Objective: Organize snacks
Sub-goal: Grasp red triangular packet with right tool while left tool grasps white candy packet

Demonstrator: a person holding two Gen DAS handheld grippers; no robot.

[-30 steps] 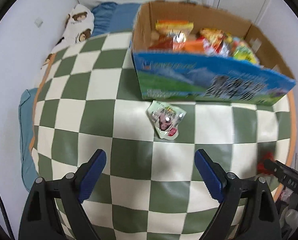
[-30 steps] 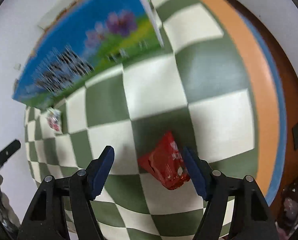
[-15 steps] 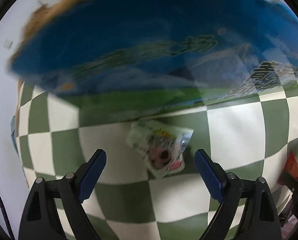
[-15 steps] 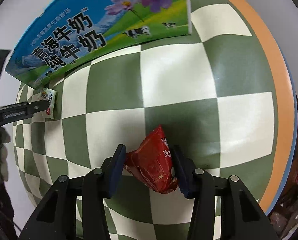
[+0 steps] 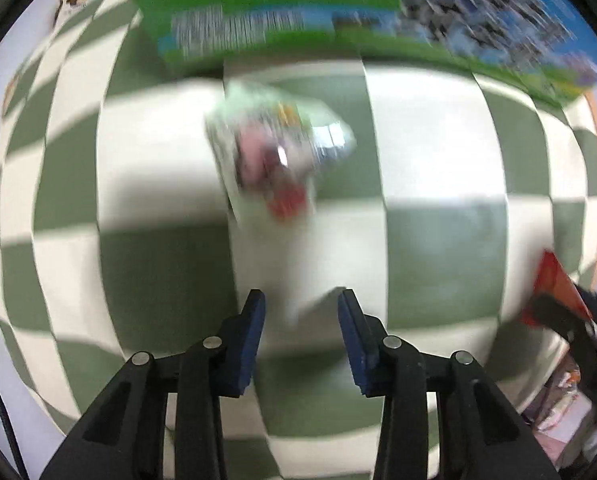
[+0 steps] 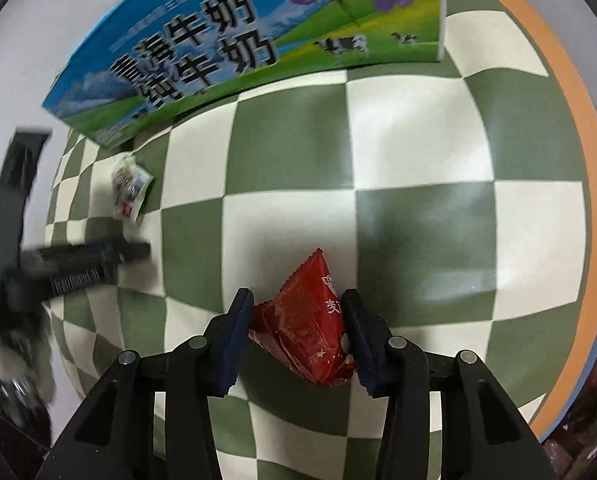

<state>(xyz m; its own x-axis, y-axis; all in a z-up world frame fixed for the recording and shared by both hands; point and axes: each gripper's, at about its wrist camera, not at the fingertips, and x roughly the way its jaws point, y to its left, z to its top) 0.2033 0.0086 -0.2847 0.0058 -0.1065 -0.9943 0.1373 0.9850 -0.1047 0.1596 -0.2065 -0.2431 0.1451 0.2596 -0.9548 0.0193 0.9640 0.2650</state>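
Right wrist view: a red crinkled foil snack packet [image 6: 304, 328] is seen between the blue-padded fingers of the right gripper [image 6: 298, 334], lying on the green-and-white checked cloth [image 6: 418, 140] toward its orange-trimmed near-right edge. Both pads are pressed against the packet's sides, so the right gripper is judged to be clamped on it with the jaws only partly apart; whether the packet is lifted off the cloth cannot be told.

A pale green and white plastic snack packet [image 5: 278, 152] is shown, heavily blurred, in the left wrist view, lying flat on the cloth just in front of the blue-and-green printed cardboard milk box [image 6: 258, 48], close to its lower edge. The left gripper [image 5: 300, 336] is held short of this packet with a narrow gap between its pads and nothing seen between them; it is released, gripping nothing.

Several slips are judged possible from here. The foil packet is air-filled and slick, so it could be squeezed out of the pads if it is pinched near its bulging middle rather than its seam. The narrow gap of the left gripper looks smaller than the pale packet's width, so the packet might be pushed against the box wall instead of being straddled. The blur suggests fast motion, by which aim could be spoiled.
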